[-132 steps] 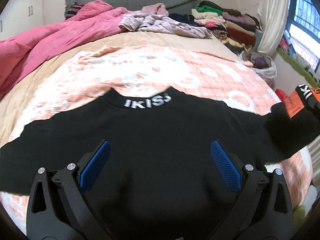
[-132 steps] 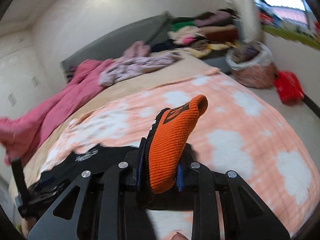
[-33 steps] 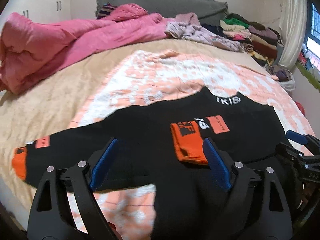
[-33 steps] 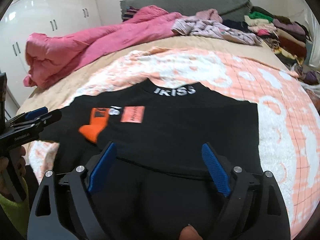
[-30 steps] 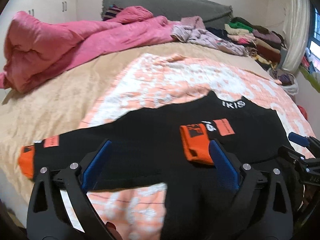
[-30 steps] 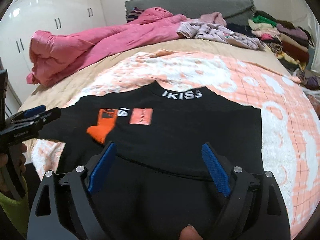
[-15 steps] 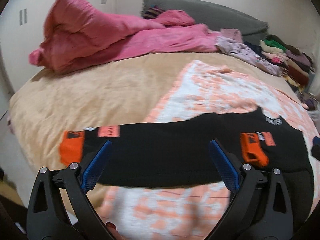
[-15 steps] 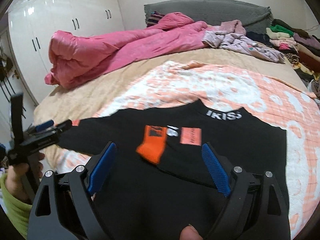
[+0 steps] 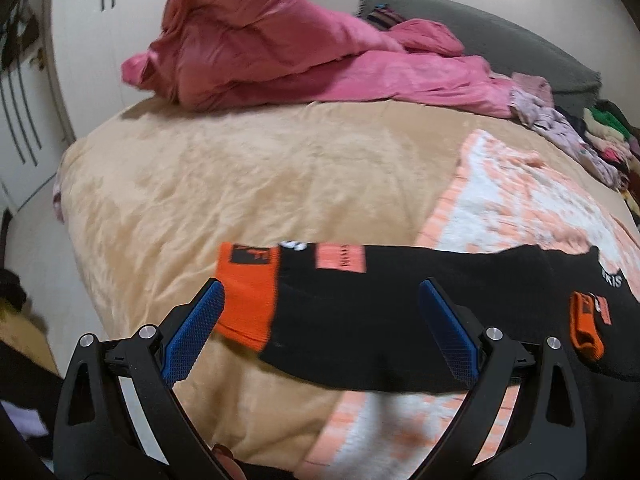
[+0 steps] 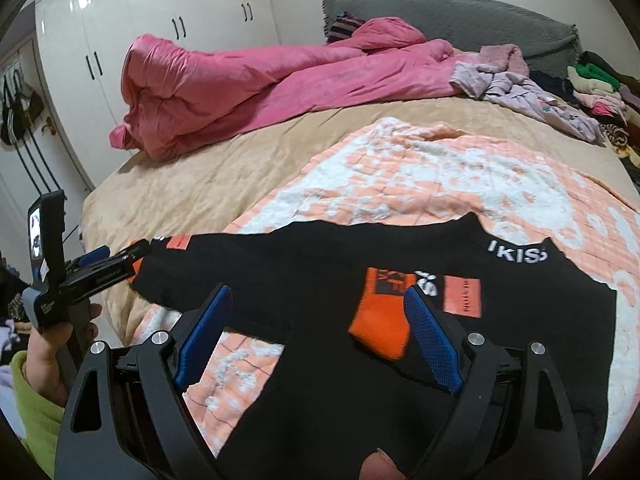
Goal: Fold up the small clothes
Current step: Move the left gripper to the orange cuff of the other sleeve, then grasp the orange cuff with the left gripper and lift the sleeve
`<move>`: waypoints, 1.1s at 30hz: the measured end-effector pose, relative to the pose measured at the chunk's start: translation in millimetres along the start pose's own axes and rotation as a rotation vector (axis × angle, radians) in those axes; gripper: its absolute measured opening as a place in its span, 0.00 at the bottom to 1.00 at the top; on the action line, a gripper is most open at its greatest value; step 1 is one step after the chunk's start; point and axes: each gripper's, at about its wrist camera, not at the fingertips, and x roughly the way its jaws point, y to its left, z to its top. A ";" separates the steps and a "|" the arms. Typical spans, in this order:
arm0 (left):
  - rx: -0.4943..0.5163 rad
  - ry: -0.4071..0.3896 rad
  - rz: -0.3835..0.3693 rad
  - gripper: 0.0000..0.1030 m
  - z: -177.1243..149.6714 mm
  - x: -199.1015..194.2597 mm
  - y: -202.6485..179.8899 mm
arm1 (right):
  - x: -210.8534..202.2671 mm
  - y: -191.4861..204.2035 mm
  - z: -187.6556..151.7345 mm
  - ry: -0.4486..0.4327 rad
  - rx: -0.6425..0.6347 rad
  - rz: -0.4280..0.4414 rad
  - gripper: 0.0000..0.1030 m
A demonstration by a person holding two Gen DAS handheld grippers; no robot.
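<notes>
A black sweater [image 10: 320,272] with white collar lettering lies flat on the bed. Its right sleeve is folded across the chest, orange cuff [image 10: 382,312] on the body. Its left sleeve [image 9: 380,320] stretches out sideways, ending in an orange cuff [image 9: 248,292]. My left gripper [image 9: 320,320] is open and hovers over that left sleeve, its left finger beside the cuff; it also shows in the right wrist view [image 10: 108,260] near the cuff. My right gripper [image 10: 318,328] is open above the sweater's body, its right finger by the folded cuff.
The sweater rests on an orange-and-white blanket [image 10: 420,176] over a tan sheet [image 9: 240,176]. A pink duvet [image 10: 260,80] is bunched at the far side, loose clothes [image 10: 532,96] beside it. White wardrobes [image 10: 140,28] stand left. The bed edge drops off at the left.
My left gripper has swung left along the outstretched sleeve, bringing its orange cuff close between the fingers. My right gripper drifted slightly left. Both stayed open.
</notes>
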 end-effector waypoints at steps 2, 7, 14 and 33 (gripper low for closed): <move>-0.021 0.010 0.018 0.88 -1.0 7.3 9.0 | 6.1 4.9 -3.0 0.010 -0.004 0.008 0.84; -0.080 0.043 0.025 0.88 -2.7 22.3 29.7 | 20.0 11.6 -10.8 0.041 -0.015 0.013 0.84; -0.154 0.073 0.024 0.88 -7.4 39.6 50.2 | 32.9 13.0 -18.5 0.066 -0.020 0.008 0.84; -0.102 -0.001 -0.130 0.08 -2.9 14.5 21.0 | 13.9 -34.0 -35.1 0.046 0.097 -0.025 0.84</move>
